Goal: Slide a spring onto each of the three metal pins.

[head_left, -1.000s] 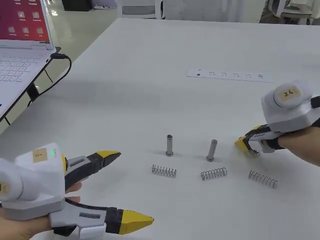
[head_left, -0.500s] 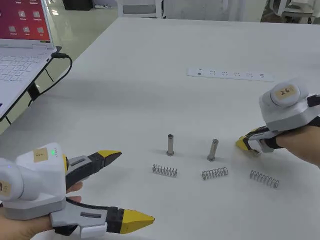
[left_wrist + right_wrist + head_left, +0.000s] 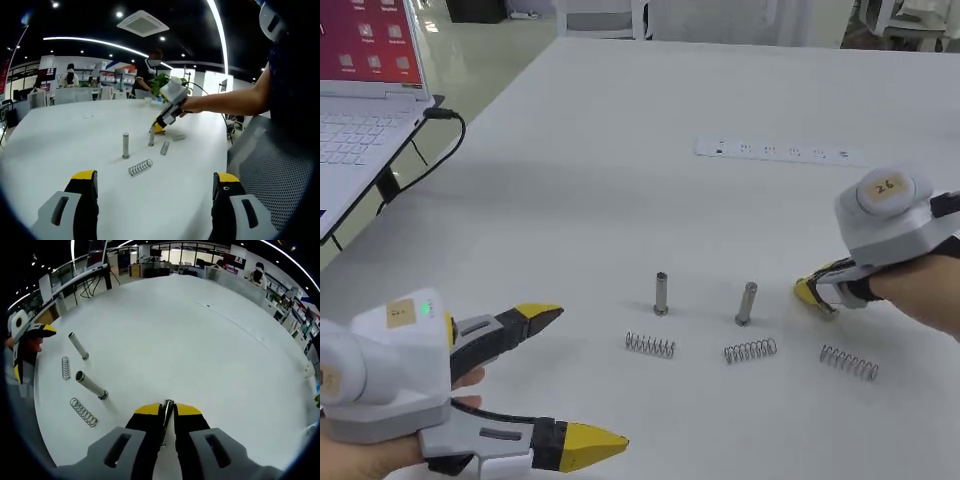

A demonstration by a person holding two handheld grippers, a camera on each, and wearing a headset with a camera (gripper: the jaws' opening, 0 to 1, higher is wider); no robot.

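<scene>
Two metal pins [image 3: 661,293] [image 3: 747,302] stand upright on the white table [image 3: 620,160]. In front of them lie three springs [image 3: 649,345] [image 3: 750,351] [image 3: 848,362] in a row. My right gripper [image 3: 815,293] rests low on the table, right of the pins, shut on a third metal pin [image 3: 167,415] that runs between its jaws. My left gripper [image 3: 575,378] hovers at the near left, wide open and holding nothing. From the left gripper view, the pins [image 3: 125,145] [image 3: 151,136] and the nearest spring [image 3: 140,167] lie ahead between its fingers [image 3: 85,180].
An open laptop [image 3: 360,90] with a black cable [image 3: 440,125] sits at the far left. A white power strip [image 3: 780,151] lies beyond the pins. The table's near edge runs just behind my left gripper.
</scene>
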